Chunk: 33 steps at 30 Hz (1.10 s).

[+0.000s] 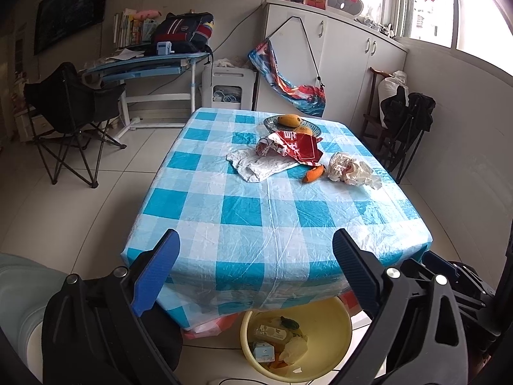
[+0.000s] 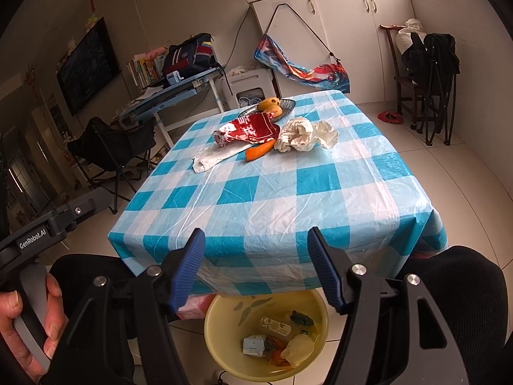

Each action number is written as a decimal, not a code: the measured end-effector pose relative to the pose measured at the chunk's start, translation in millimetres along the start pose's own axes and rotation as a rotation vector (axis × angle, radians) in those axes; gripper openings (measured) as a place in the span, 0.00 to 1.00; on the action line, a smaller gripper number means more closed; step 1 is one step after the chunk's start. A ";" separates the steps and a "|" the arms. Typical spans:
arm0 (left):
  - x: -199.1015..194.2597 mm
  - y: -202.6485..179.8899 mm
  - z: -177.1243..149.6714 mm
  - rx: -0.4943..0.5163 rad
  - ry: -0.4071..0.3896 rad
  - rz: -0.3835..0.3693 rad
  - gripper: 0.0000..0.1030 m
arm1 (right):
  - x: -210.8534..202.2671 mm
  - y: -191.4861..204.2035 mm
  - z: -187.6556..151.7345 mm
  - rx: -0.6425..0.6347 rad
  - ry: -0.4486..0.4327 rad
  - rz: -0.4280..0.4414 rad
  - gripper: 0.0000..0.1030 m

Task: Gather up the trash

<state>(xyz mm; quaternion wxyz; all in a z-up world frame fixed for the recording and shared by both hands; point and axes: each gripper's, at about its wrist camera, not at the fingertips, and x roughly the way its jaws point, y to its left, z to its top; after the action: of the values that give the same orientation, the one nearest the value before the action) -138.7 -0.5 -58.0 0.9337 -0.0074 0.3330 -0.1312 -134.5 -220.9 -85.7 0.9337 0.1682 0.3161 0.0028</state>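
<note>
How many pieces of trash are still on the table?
4: a white plastic bag, a red wrapper overlapping it, an orange peel beside that, and crumpled paper farthest right. Something smaller may hide underneath.

bright window daylight, sharp — edges fisheye-warped

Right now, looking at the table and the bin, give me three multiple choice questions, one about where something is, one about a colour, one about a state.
1. Where does the orange peel lie?
A. in the fruit dish
B. on the tablecloth beside the crumpled white paper
C. on the floor

2. What colour is the basin under the table edge?
A. yellow
B. green
C. black

3. How do both grippers stand?
A. both shut on trash
B. one open, one shut
C. both open and empty

Answers: 1 B, it lies between the red wrapper and the crumpled white paper. 2 A, its rim is pale yellow. 3 C, the left gripper and right gripper show spread fingers with nothing between.
</note>
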 end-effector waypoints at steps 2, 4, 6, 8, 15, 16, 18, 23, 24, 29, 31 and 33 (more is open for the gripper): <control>0.5 1.4 0.5 -0.002 0.000 0.002 0.90 | 0.0 0.2 0.1 0.000 0.000 0.000 0.62; 1.4 3.1 0.9 -0.005 0.001 0.004 0.90 | 0.3 0.2 0.0 0.000 0.001 0.000 0.62; 2.6 4.7 1.5 -0.008 0.001 0.008 0.91 | 1.0 0.8 -0.5 -0.001 0.003 0.000 0.62; 4.2 6.6 2.0 -0.010 0.001 0.012 0.91 | 1.2 1.7 -1.3 -0.006 0.003 0.000 0.62; 13.4 15.7 2.3 -0.030 0.011 0.017 0.91 | 4.2 4.3 -0.1 -0.021 0.011 -0.001 0.62; 15.4 17.7 2.5 -0.034 0.014 0.018 0.91 | 4.9 4.5 1.3 -0.020 0.013 -0.001 0.62; 19.4 22.2 2.6 -0.042 0.018 0.022 0.91 | 5.6 3.3 3.0 -0.019 0.015 -0.001 0.65; 31.0 34.5 6.2 -0.059 0.025 0.040 0.91 | 7.8 3.5 9.4 -0.031 0.016 0.006 0.66; 33.8 37.4 7.2 -0.062 0.028 0.044 0.91 | 9.7 3.0 10.9 -0.032 0.021 0.008 0.66; 48.4 47.9 15.0 -0.066 0.038 0.066 0.91 | 23.8 3.1 23.3 -0.056 0.042 0.008 0.66; 54.9 50.8 18.5 -0.064 0.042 0.069 0.91 | 30.3 2.1 31.6 -0.071 0.042 0.002 0.66; 62.2 52.4 22.1 -0.055 0.046 0.068 0.91 | 38.1 -0.7 40.0 -0.081 0.053 -0.004 0.67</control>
<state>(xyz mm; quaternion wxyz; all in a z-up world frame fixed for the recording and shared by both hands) -66.0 32.9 -84.6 0.9293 -0.0185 0.3578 -0.0903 -80.4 -229.7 -78.6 0.9311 0.1294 0.3405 0.0181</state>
